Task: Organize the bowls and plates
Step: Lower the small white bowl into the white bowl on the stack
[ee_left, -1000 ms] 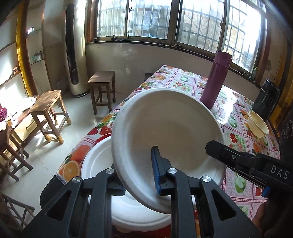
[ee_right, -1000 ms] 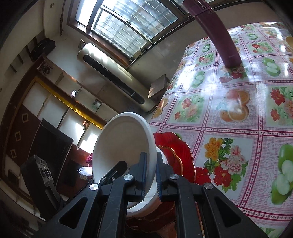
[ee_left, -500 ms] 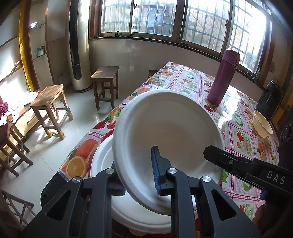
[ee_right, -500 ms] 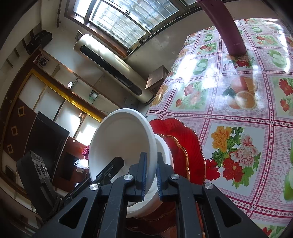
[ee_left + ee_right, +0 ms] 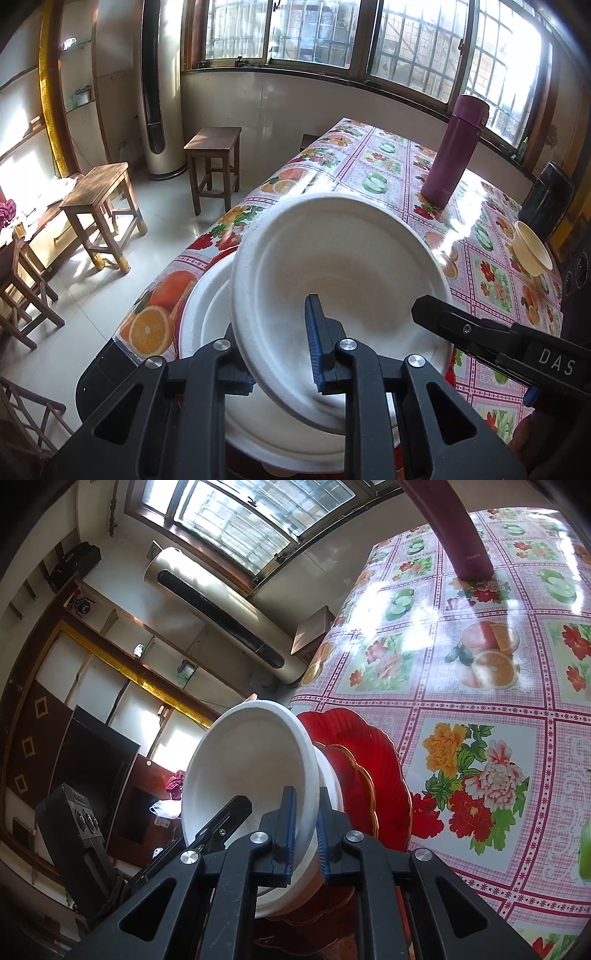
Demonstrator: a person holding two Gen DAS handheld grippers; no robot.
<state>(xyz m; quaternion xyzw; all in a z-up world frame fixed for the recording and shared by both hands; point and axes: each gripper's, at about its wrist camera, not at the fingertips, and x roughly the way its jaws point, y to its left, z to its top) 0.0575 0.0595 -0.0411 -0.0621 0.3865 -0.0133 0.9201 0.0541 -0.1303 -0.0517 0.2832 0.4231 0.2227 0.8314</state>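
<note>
A white paper bowl is held tilted above a stack of white bowls at the table's near corner. My left gripper is shut on its near rim. My right gripper is shut on the rim of the same bowl, and its finger shows at the right of the left wrist view. The white stack rests on red plates with gold edges.
The table has a fruit-and-flower cloth. A purple flask stands at the far side, and a cream bowl and a dark container at the right. Wooden stools stand on the floor to the left.
The tilted bowl and both grippers have risen a little and shifted; the table and flask now sit farther off in the left wrist view. Both grips are unchanged.
</note>
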